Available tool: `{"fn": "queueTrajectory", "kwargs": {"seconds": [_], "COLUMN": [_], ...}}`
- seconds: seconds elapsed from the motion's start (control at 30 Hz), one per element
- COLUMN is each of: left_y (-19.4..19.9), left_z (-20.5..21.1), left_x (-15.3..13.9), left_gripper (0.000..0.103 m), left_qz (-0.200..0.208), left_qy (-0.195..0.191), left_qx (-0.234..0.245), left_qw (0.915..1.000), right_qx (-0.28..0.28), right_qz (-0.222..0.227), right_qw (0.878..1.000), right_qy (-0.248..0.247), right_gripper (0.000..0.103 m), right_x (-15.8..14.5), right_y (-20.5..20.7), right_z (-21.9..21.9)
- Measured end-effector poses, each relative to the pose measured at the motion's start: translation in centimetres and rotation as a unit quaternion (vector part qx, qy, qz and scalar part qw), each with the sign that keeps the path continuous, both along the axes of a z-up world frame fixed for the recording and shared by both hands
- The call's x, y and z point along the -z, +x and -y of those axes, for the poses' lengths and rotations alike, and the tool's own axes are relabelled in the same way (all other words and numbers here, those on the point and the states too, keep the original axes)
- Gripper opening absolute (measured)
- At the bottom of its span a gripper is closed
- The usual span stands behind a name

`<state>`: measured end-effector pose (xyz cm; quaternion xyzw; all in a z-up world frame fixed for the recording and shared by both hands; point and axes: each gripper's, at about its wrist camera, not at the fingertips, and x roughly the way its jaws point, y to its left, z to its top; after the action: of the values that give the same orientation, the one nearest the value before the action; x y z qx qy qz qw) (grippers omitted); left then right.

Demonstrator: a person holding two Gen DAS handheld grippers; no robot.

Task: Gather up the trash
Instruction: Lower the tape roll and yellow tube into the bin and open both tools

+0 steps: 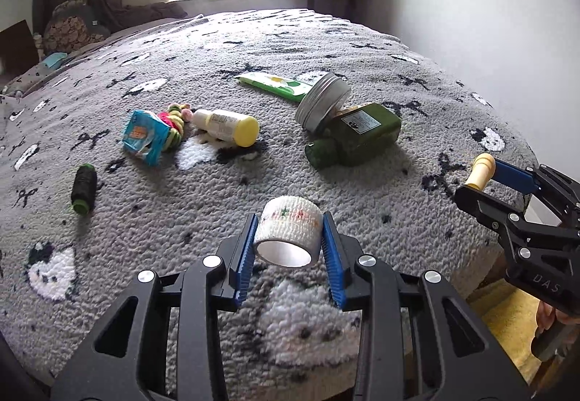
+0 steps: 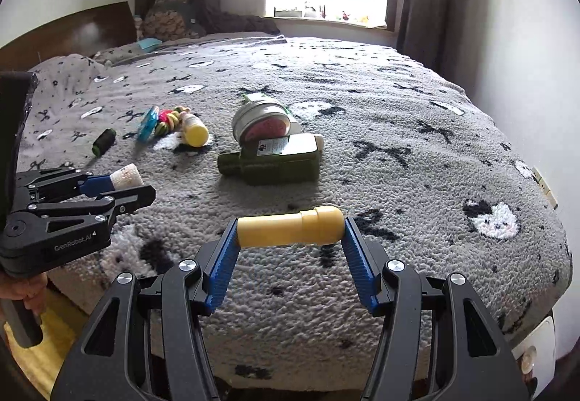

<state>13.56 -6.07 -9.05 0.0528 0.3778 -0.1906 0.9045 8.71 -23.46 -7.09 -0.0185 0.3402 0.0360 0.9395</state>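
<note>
You've got both claws loaded: left claw [image 1: 288, 243] clamps the white fabric tape roll [image 1: 288, 236], right claw [image 2: 290, 232] grips the pale yellow plastic tube [image 2: 290, 227] endwise, both above the bed's near edge. No bin visible; approx six items left on the grey patterned blanket [image 1: 362, 49], incl dark green glass bottle [image 1: 357, 134] w/ round metal tin [image 1: 320, 102] leaning on it

The bed blanket [image 1: 362, 49] was grey with black bows and white cat faces. Near its front edge, the white bandage roll [image 1: 288, 236] had little green and orange marks, and the tube [image 2: 290, 230] was pale yellow. Both sat between blue pads [image 1: 243, 256] on black grippers. Toward the middle: dark green bottle [image 1: 357, 134], silver tin [image 1: 322, 100] (pinkish top), a yellow-capped white bottle [image 1: 226, 125].
</note>
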Motion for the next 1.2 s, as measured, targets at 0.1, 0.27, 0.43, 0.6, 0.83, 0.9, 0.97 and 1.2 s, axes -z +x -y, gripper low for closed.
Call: {"fn": "queueTrajectory", "kwargs": {"seconds": [0.1, 0.27, 0.43, 0.6, 0.83, 0.9, 0.97, 1.2], "left_y": [-1.7, -4.6, -7.6, -10.5, -13.4, -13.9, -14.3, -14.9], "left_z": [-0.9, -2.2, -3.3, -4.2, -5.5, -5.9, -6.0, -6.4], "left_x": [-0.9, -2.3, -3.5, -4.0, -2.3, -1.3, 0.1, 5.3], "left_gripper": [0.033, 0.033, 0.033, 0.033, 0.033, 0.033, 0.033, 0.033], "left_qz": [0.011, 0.031, 0.051, 0.062, 0.047, 0.034, 0.016, -0.048], "left_qy": [-0.003, -0.010, -0.013, -0.018, -0.018, -0.019, -0.017, -0.003], "left_qx": [-0.004, -0.011, -0.014, -0.019, -0.031, -0.033, -0.034, -0.036], "left_qw": [0.9999, 0.9994, 0.9985, 0.9977, 0.9983, 0.9987, 0.9992, 0.9982], "right_qx": [-0.006, -0.022, -0.035, -0.047, -0.060, -0.061, -0.064, -0.073], "right_qz": [0.012, 0.038, 0.058, 0.060, 0.039, 0.025, 0.009, -0.051], "right_qw": [1.000, 0.999, 0.998, 0.997, 0.997, 0.998, 0.998, 0.996], "right_qy": [-0.003, -0.013, -0.017, -0.021, -0.025, -0.023, -0.024, -0.024], "right_gripper": [0.057, 0.057, 0.057, 0.057, 0.057, 0.057, 0.057, 0.057], "right_x": [-1.0, -2.7, -3.8, -3.9, -2.3, -1.4, -0.3, 3.9], "right_y": [-1.4, -4.2, -6.8, -8.8, -11.0, -11.2, -11.4, -11.4], "right_z": [-0.8, -2.4, -3.8, -4.9, -5.8, -5.9, -6.1, -6.5]}}
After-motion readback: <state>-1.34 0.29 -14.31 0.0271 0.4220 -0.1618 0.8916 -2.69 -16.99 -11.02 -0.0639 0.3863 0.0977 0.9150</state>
